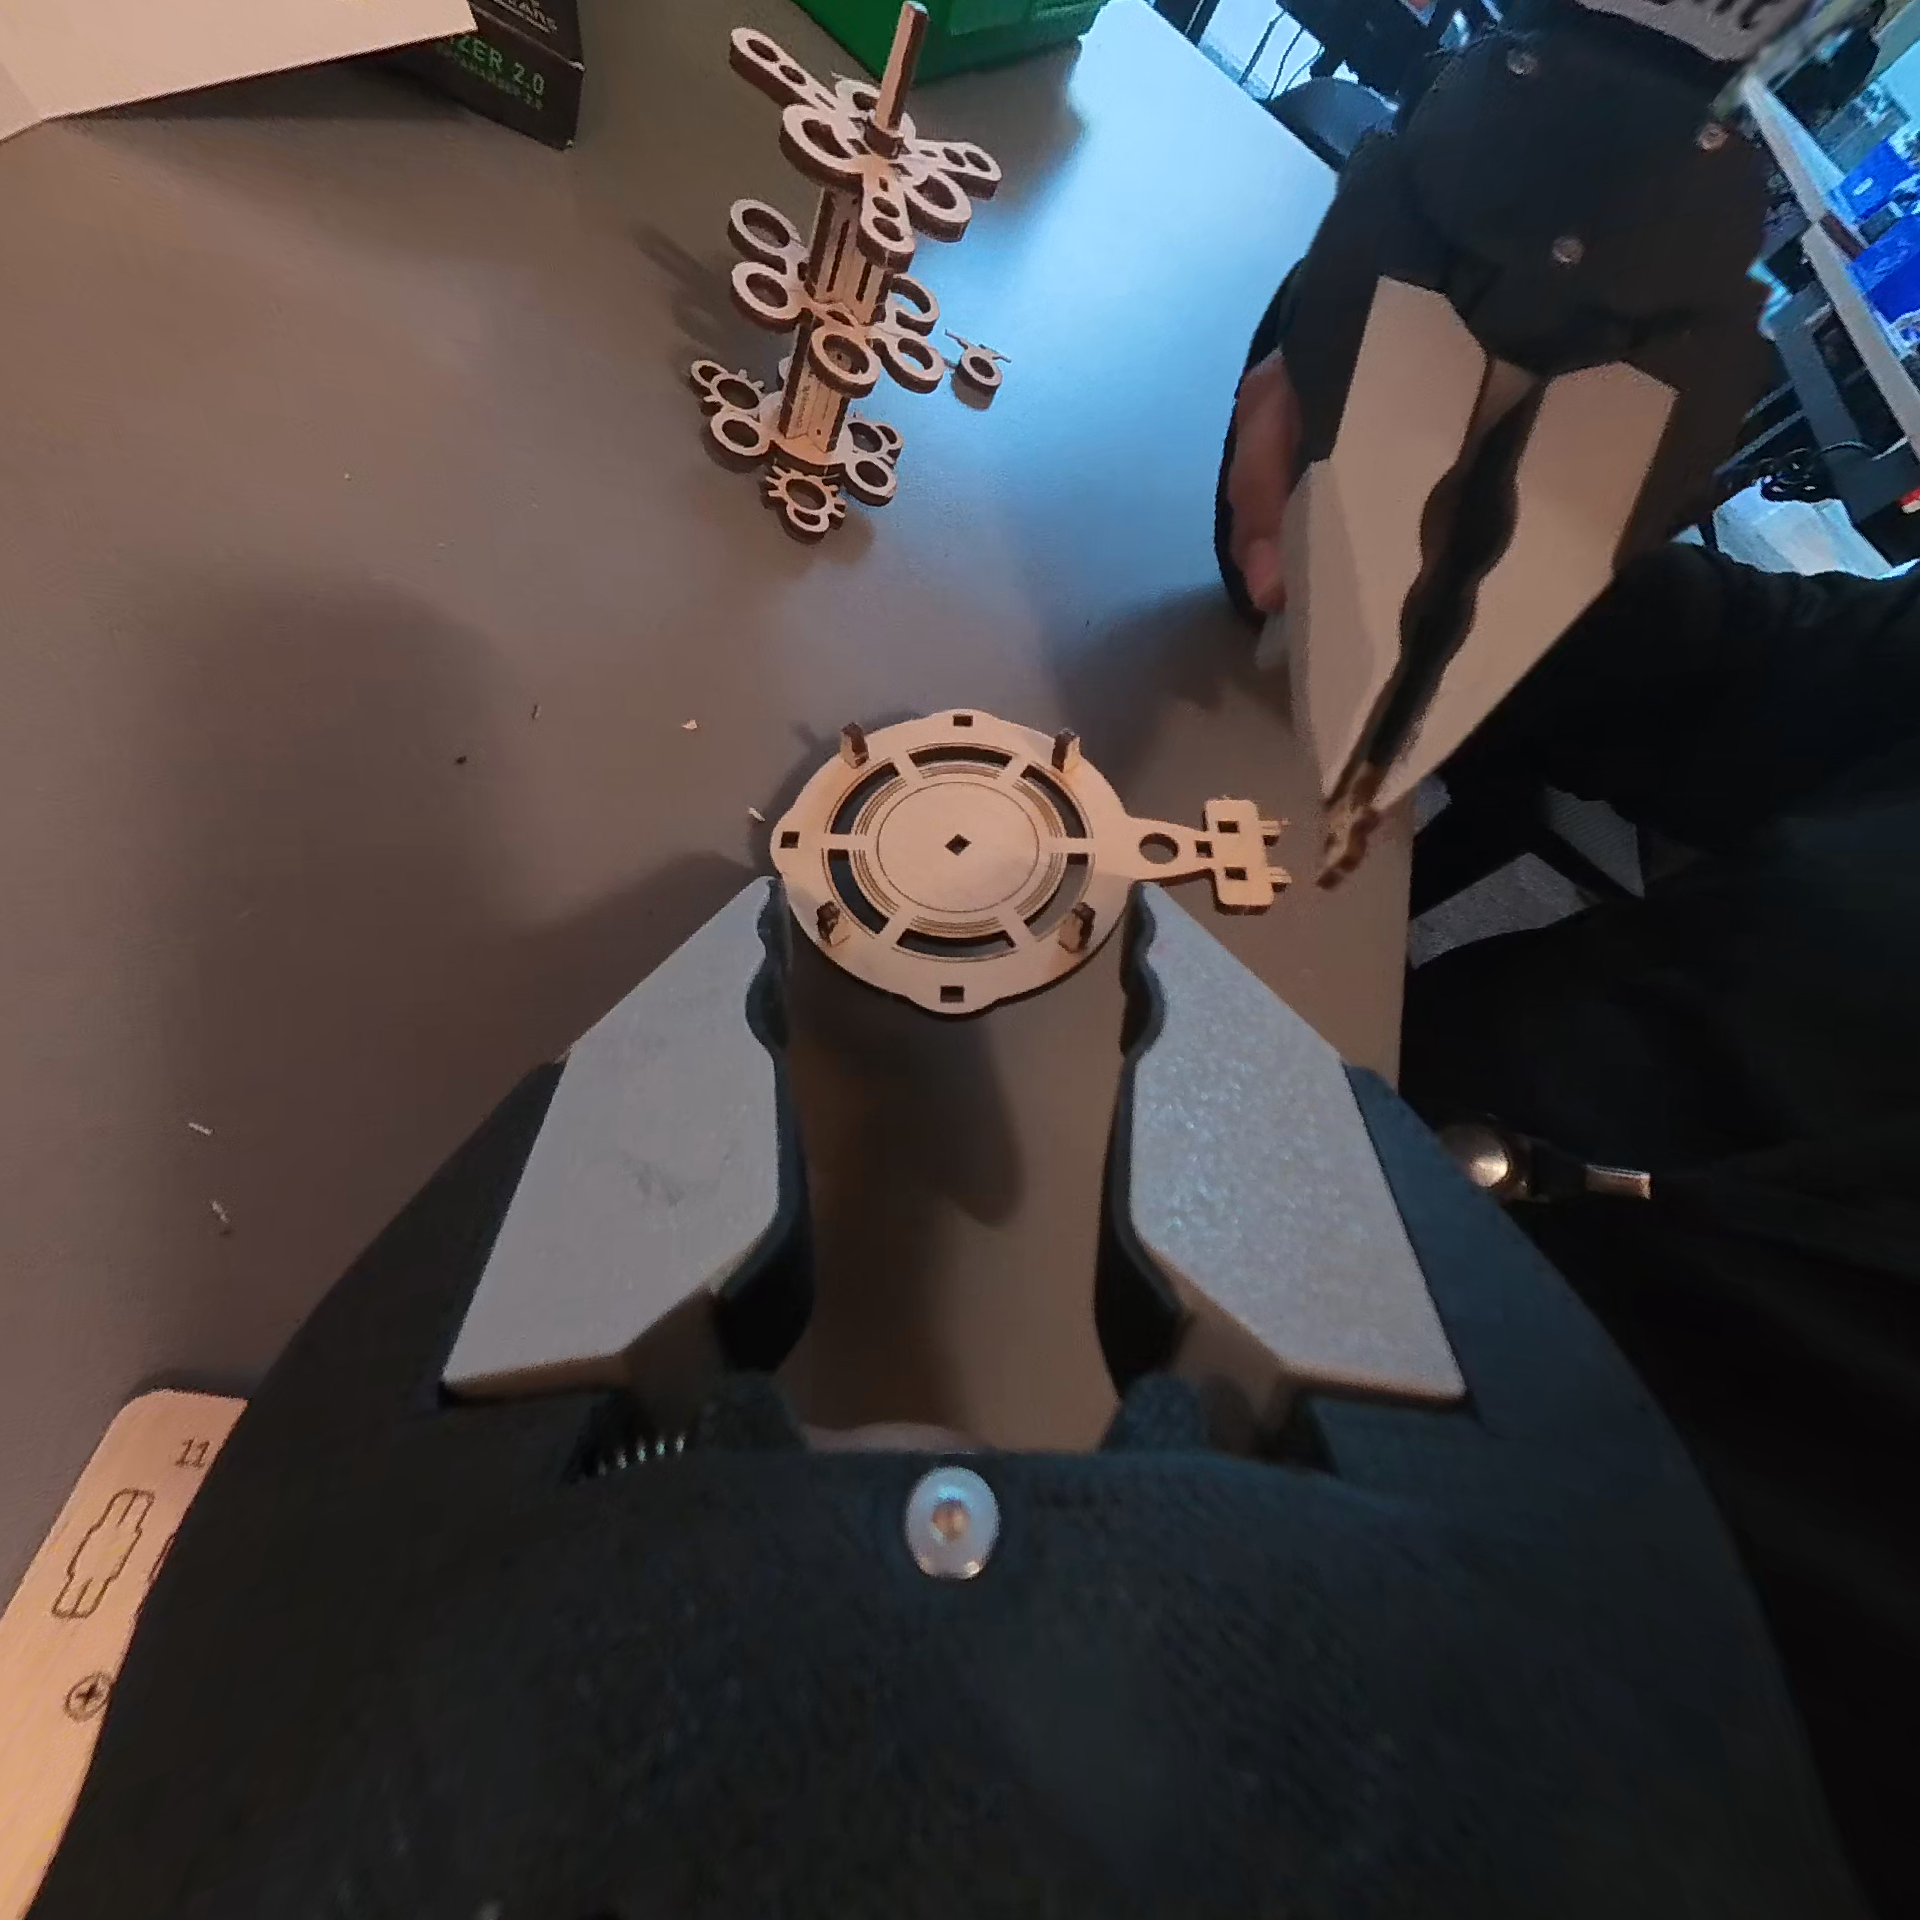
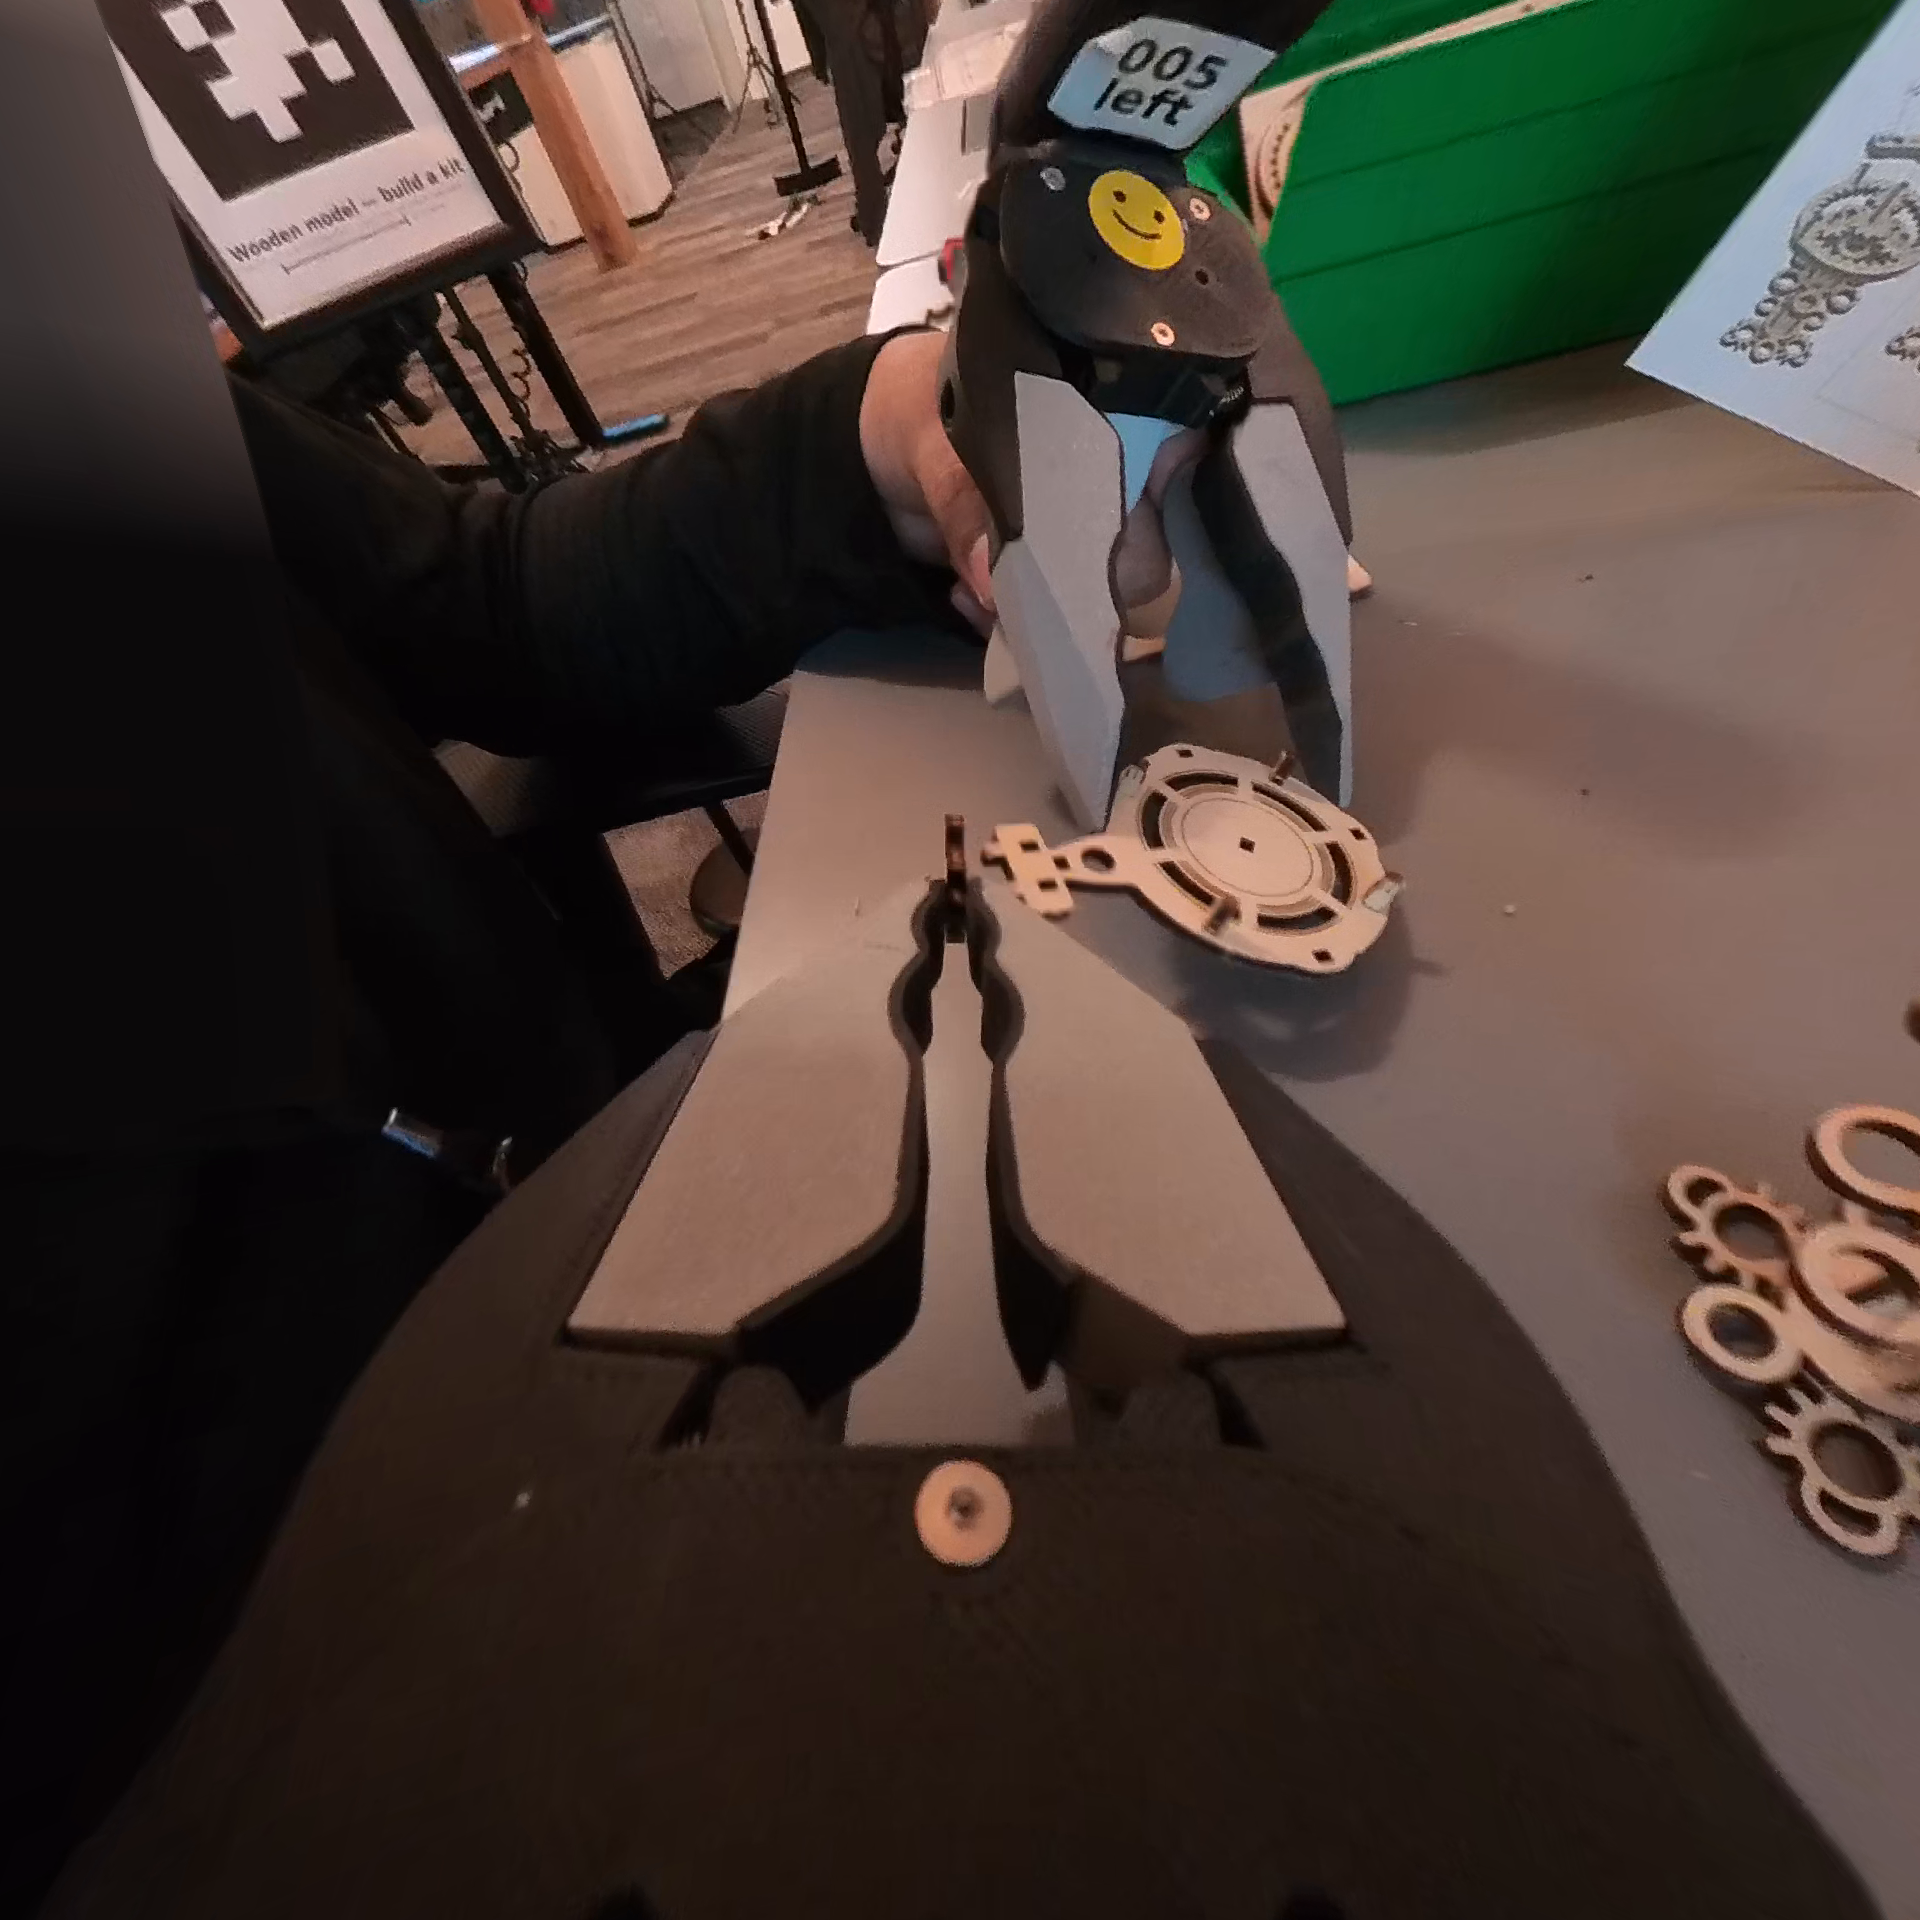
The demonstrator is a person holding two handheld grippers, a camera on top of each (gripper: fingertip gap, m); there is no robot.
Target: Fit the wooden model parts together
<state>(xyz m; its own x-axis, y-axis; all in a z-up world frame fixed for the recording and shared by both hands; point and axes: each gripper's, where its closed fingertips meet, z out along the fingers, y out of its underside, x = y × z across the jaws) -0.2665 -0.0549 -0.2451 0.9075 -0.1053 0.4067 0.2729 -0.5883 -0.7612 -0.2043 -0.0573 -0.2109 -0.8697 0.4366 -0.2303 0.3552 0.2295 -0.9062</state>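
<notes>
A round wooden disc (image 1: 956, 847) with upright pegs and a side handle sits between my left gripper's (image 1: 954, 930) fingertips, which touch its two sides; in the right wrist view the disc (image 2: 1247, 852) looks held slightly off the grey table. My right gripper (image 2: 954, 914) is shut on a small thin wooden piece (image 2: 953, 847) that sticks out past its tips, just beside the handle's notched end (image 2: 1029, 868). In the left wrist view the right gripper (image 1: 1351, 800) comes down from the right with the piece (image 1: 1343, 847) near the handle end (image 1: 1242, 857). A wooden ringed tower (image 1: 831, 301) stands farther back.
A small loose ring piece (image 1: 977, 362) lies by the tower. A green box (image 2: 1507, 229), a black box (image 1: 499, 73), an instruction sheet (image 2: 1818, 260) and a wooden parts sheet (image 1: 94, 1610) ring the work area. The table edge (image 1: 1403, 831) runs close on the right.
</notes>
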